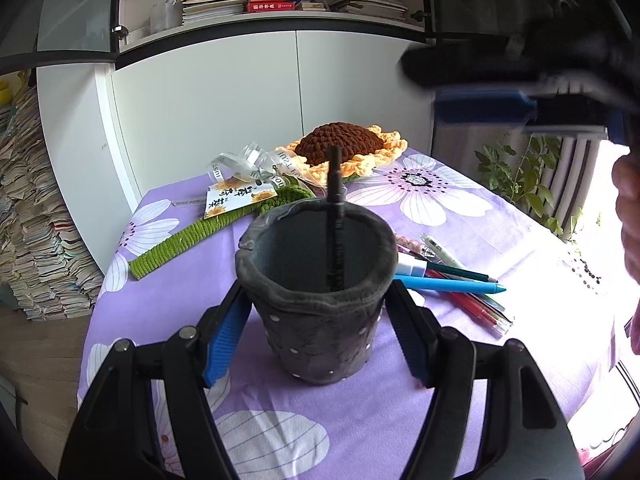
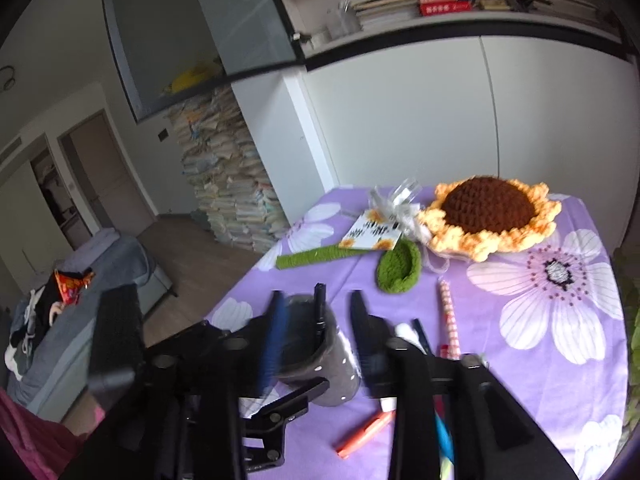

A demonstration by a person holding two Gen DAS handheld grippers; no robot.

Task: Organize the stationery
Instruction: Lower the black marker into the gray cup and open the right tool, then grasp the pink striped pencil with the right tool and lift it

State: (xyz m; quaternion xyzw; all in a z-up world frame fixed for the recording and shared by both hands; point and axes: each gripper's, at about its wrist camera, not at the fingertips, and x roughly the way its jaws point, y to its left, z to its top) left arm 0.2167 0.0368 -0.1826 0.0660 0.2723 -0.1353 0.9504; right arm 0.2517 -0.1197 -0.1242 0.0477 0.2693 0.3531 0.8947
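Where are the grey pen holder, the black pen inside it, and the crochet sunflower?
grey pen holder [image 1: 320, 344]: left wrist view, on its front wall.
black pen [image 1: 334, 216]: left wrist view, mid-shaft at the far rim.
crochet sunflower [image 2: 490, 204]: right wrist view, on its brown centre.

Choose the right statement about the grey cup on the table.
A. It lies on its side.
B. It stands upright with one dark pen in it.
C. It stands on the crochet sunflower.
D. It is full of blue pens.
B: the cup stands upright on the purple cloth with a single dark pen leaning inside; the other pens lie beside it.
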